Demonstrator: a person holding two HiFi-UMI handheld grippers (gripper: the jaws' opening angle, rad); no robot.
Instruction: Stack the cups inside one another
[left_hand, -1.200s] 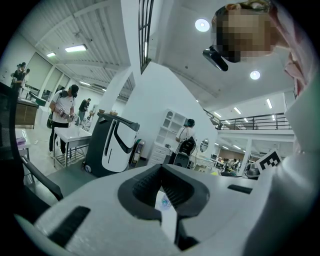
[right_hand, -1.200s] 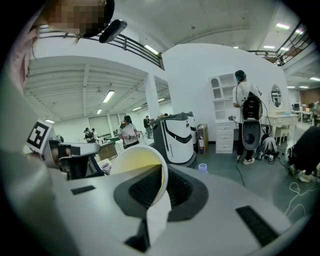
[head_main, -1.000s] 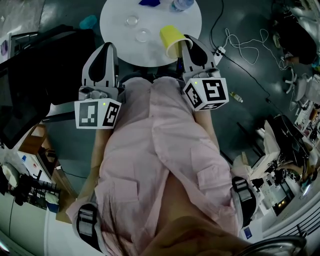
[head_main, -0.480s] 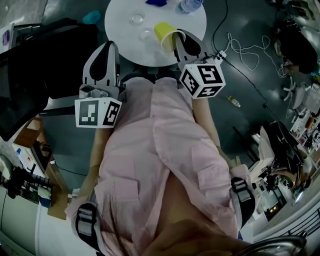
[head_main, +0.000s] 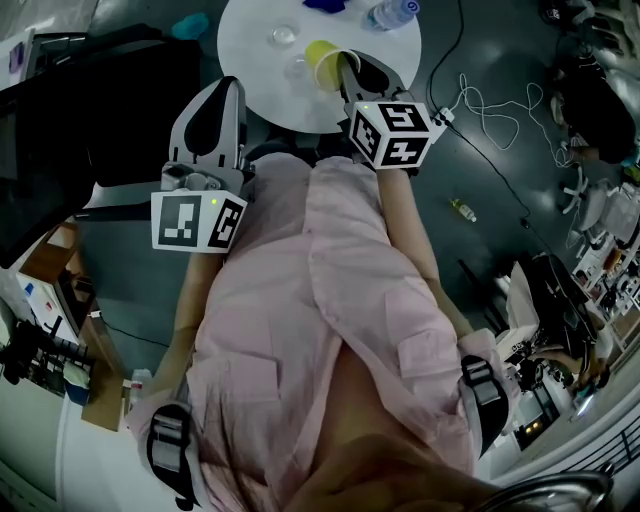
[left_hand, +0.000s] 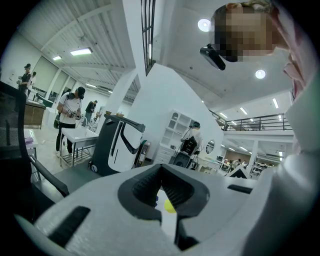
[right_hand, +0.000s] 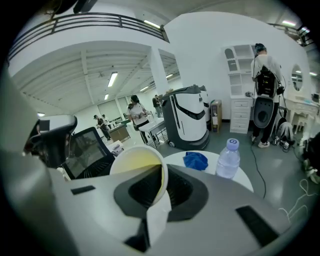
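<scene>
right gripper (head_main: 349, 68) pinches yellow cup (head_main: 322, 60) by its wall above table (head_main: 258, 85), probably bound for clear cups (head_main: 284, 36) at its 10 o'clock; left gripper (head_main: 222, 92) closed, empty, parked at table's 7 o'clock.

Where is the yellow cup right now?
In the head view, the yellow cup is pinched by the right gripper above the white table, beside a clear cup.
</scene>
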